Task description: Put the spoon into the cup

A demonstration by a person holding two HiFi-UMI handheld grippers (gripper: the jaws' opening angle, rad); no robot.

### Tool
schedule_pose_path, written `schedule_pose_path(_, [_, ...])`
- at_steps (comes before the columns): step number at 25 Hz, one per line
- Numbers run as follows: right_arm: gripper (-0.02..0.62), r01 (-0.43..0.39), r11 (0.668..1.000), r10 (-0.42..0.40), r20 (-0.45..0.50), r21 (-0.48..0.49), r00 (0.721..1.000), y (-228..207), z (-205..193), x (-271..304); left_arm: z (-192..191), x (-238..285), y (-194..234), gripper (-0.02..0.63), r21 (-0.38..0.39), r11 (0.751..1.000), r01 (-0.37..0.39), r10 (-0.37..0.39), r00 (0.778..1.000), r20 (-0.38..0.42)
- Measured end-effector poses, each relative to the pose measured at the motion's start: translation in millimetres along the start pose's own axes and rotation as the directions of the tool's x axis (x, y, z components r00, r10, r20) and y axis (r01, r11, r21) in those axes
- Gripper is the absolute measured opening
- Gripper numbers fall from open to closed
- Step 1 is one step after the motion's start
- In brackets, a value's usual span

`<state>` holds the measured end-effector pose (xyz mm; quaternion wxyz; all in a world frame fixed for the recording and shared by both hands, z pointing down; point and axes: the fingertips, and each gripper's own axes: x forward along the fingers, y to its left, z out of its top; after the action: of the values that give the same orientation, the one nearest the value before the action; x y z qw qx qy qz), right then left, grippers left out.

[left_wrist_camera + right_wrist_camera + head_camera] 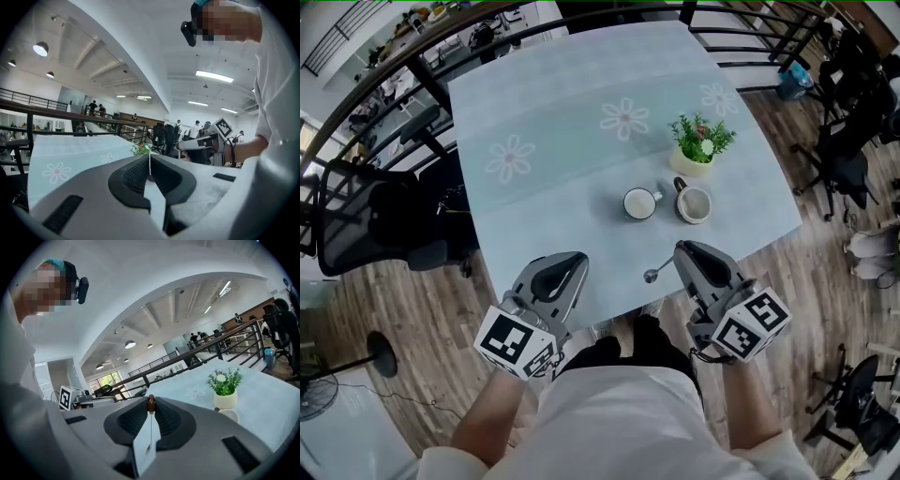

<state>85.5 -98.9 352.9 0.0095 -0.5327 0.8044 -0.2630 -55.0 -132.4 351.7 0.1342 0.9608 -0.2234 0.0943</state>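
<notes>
A small metal spoon (656, 273) sticks out left from my right gripper (680, 253), bowl end free, over the near edge of the table (534, 103). In the right gripper view the jaws of that gripper (151, 405) are shut on the spoon's brown handle end (151, 403). A white cup (640, 203) stands mid-table, with a second beige cup (694, 204) right beside it; one cup rim (229, 415) shows in the right gripper view. My left gripper (575, 260) hovers at the table's near edge, jaws shut (149, 158) with nothing between them.
A small potted plant (701, 142) (225, 386) stands just behind the cups. The table has a pale blue cloth with flower prints. A black office chair (356, 220) stands on the left, more chairs (853, 150) on the right, and a black railing (366, 89) runs behind.
</notes>
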Motion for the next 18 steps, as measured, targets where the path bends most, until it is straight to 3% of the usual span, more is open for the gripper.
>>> schedule_pose_path(7, [0.060,-0.092,0.996,0.091,-0.033,-0.006,0.995,-28,11,20,0,24,5,0.028,-0.019,0.995,-0.099,0.099,0.995,-0.012])
schedule_pose_path(18, [0.060,-0.225,0.974,0.222,-0.084,-0.030,0.971,-69,36,69,-3,63,26,0.028,-0.055,0.967,-0.250,0.249,0.968,-0.025])
